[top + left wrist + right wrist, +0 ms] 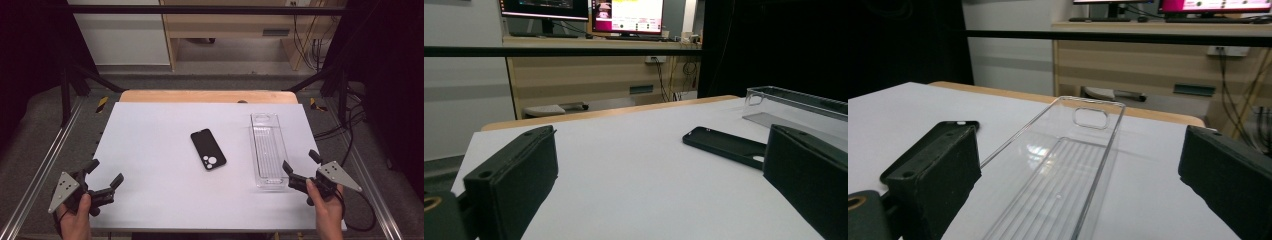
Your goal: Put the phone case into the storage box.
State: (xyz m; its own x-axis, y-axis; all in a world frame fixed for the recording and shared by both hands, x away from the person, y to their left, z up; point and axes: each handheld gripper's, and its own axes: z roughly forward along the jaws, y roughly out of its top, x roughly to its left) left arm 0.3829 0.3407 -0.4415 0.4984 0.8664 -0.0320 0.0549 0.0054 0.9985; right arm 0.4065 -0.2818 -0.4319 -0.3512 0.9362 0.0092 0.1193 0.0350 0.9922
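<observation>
Both hands were seen low at the near edge of the white table (150, 130), the left gripper (103, 174) held at the near left corner with its jaws spread wide and nothing between them. At the near right, the right gripper (299, 167) was pointed at the near end of the clear plastic tray (267, 150), its jaws likewise wide apart and gripping nothing. Between the two, nearer the tray, the black phone case (208, 149) was laid flat on the table, touched by neither tool.

Phone case (208, 149) mid-table (150, 150), clear tray (268, 150) just to its right.
</observation>
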